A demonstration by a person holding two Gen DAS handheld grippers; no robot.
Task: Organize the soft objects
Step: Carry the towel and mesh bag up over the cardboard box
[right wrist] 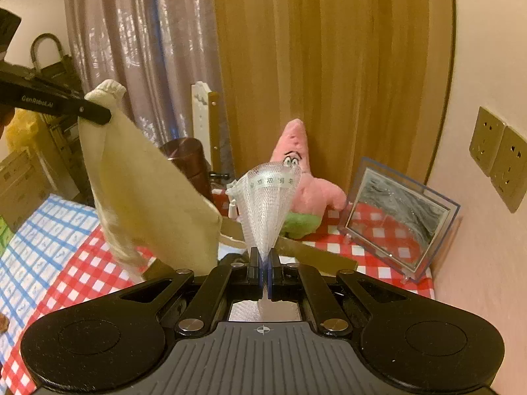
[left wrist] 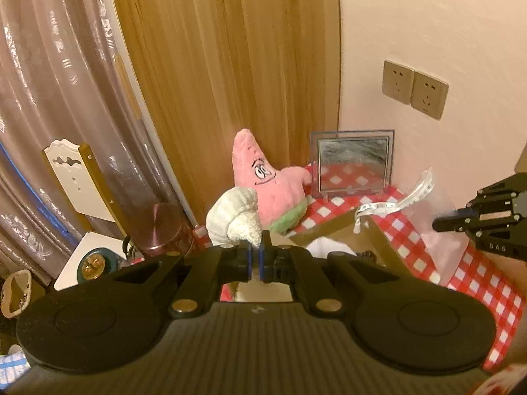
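right wrist view: one cream cloth (right wrist: 145,191), one mesh bag (right wrist: 268,204).

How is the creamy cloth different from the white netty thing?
The cream cloth is solid and thick-looking; the white mesh bag is see-through netting. The cloth is much bigger and hangs down from the left hand-held gripper; the mesh bag fans upward from the right hand-held gripper. Both are soft, pale and pinched between shut fingers.
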